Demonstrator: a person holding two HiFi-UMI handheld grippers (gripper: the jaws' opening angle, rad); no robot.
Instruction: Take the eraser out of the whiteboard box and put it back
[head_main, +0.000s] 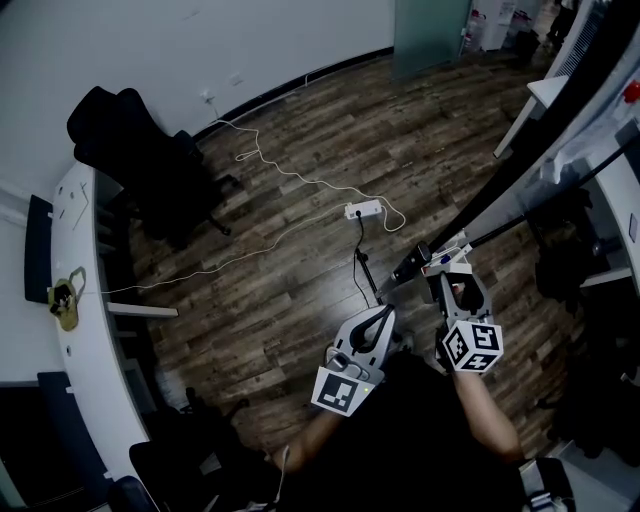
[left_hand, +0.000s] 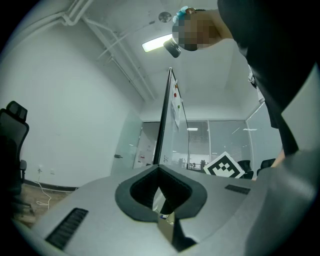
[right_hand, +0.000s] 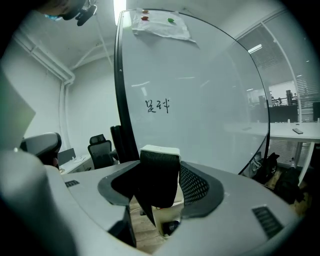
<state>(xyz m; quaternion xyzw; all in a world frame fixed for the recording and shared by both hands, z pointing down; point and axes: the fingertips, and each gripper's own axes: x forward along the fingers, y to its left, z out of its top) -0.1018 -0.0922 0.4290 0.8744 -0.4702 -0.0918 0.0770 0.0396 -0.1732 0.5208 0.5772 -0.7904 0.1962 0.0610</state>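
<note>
The eraser (right_hand: 159, 176), black felt with a white back, sits upright between the jaws of my right gripper (right_hand: 158, 167), which is shut on it. It hangs just in front of the whiteboard (right_hand: 200, 100), which carries some handwriting. In the head view my right gripper (head_main: 452, 286) is over the whiteboard box (head_main: 441, 259), a narrow tray holding markers at the foot of the board; the eraser itself is mostly hidden there. My left gripper (head_main: 381, 316) hangs lower left of it, shut and holding nothing. The left gripper view shows its jaws (left_hand: 160, 172) closed, with the whiteboard (left_hand: 164, 125) edge-on behind.
A white power strip (head_main: 363, 209) with trailing cables lies on the wood floor ahead. A black office chair (head_main: 140, 150) and a long white desk (head_main: 75, 300) stand at the left. More chairs (right_hand: 102, 150) stand behind the whiteboard; another desk (head_main: 545, 95) is at the far right.
</note>
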